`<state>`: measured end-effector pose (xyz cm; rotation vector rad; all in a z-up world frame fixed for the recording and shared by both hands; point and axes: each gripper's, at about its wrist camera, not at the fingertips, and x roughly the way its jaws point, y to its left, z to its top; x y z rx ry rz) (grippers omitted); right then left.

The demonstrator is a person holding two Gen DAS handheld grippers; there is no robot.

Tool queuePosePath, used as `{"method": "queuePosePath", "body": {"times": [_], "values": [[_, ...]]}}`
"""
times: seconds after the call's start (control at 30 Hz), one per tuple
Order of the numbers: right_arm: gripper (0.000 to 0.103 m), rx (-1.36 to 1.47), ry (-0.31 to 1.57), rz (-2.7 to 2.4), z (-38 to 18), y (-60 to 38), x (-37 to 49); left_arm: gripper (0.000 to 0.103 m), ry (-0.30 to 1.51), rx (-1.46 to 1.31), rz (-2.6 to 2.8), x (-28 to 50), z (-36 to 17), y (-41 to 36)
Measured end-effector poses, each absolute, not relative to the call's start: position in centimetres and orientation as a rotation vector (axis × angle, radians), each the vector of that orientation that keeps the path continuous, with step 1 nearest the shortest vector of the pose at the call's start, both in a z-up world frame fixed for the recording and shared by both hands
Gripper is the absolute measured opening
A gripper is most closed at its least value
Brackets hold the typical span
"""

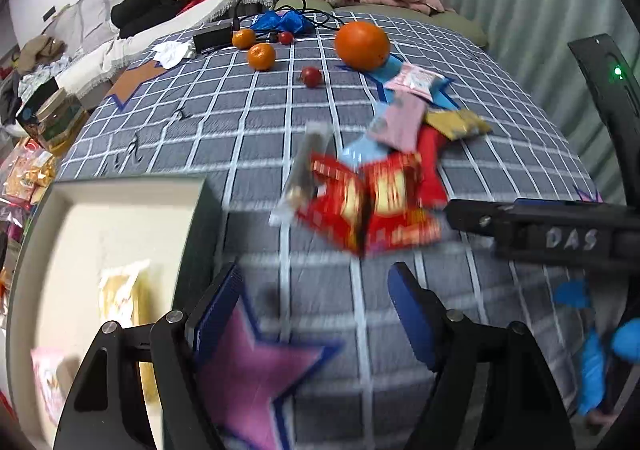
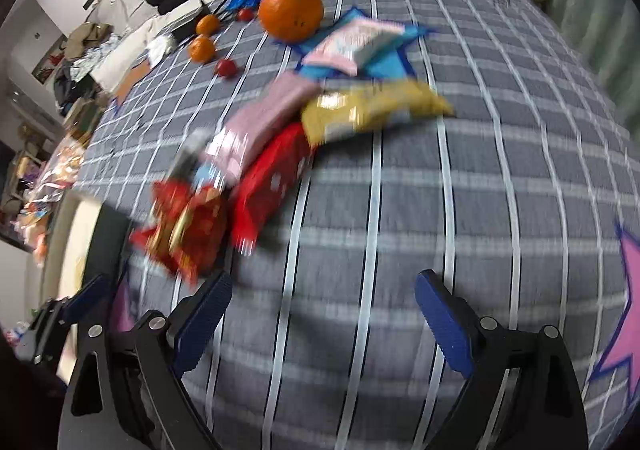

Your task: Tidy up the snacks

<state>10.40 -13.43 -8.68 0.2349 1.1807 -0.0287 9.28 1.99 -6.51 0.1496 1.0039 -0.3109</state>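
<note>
We have both grippers over the checked cloth [image 2: 420, 177], with the snack pile ahead of them. The left gripper [image 1: 316, 310] has its jaws spread and nothing sits between its blue pads [image 1: 416, 326]; only the cloth and a pink star sticker [image 1: 256, 366] show in the gap. The right gripper [image 2: 324, 314] is also spread wide and empty.

The snacks lie in a loose, overlapping heap near the middle of the cloth: two red packets [image 1: 368, 205] at the front, a clear wrapper with a dark bar [image 1: 304, 169] touching them, a long red packet [image 2: 272, 177] behind, then a pink packet [image 2: 268, 117], a yellow packet [image 2: 372, 109] and a pink-and-white packet [image 2: 356, 41] lying on a blue star. A large orange [image 2: 290, 11] stands just beside that last packet. The white tray [image 1: 132, 189], at the cloth's left edge, already holds a yellow packet [image 1: 124, 298].

Risks from here, in our judgement:

- Overlap. Closing on the front red packets may catch the clear wrapper too, or drag the long red packet out of the heap.
- Thin, slippery wrappers. A pinch on a foil edge may slide off during the carry to the tray.
- Cloth. A low approach may gather fabric between the pads and shift the whole pile.
- Crowding. The two grippers are near each other beside the tray; reaching together invites a collision.
- Fruit. Disturbing the rear packets may set the orange rolling.
</note>
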Motion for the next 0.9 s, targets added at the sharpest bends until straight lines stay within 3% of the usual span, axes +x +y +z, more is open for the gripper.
{"method": "queuePosePath", "body": {"times": [0.2,0.23,0.27,0.3,0.33,0.37,0.4,0.9], "values": [[0.094,0.259,1.171,-0.014,-8.7,-13.2,14.4,0.079,1.035,0.141,-0.277,12.7,-7.8,0.1],[0.091,0.248,1.17,-0.013,-8.8,-13.0,14.9,0.071,1.043,0.146,-0.268,13.0,-8.0,0.0],[0.085,0.212,1.168,-0.022,-8.8,-12.6,15.3,0.06,1.042,0.162,-0.254,13.2,-8.2,-0.2],[0.066,0.181,1.163,-0.03,-8.8,-12.4,15.7,0.051,1.034,0.155,-0.265,13.1,-8.1,-0.1],[0.042,0.147,1.15,-0.014,-8.6,-11.9,15.6,0.032,1.037,0.152,-0.277,13.0,-8.0,0.0],[0.032,0.128,1.148,-0.007,-8.6,-11.8,15.4,0.014,1.04,0.153,-0.292,12.9,-8.0,0.0],[0.029,0.122,1.148,-0.004,-8.6,-11.9,15.4,0.01,1.041,0.158,-0.297,12.7,-7.9,-0.1],[0.029,0.171,1.142,0.014,-7.8,-17.0,0.5,0.01,1.051,0.177,-0.331,1.8,-7.5,3.1]]}}
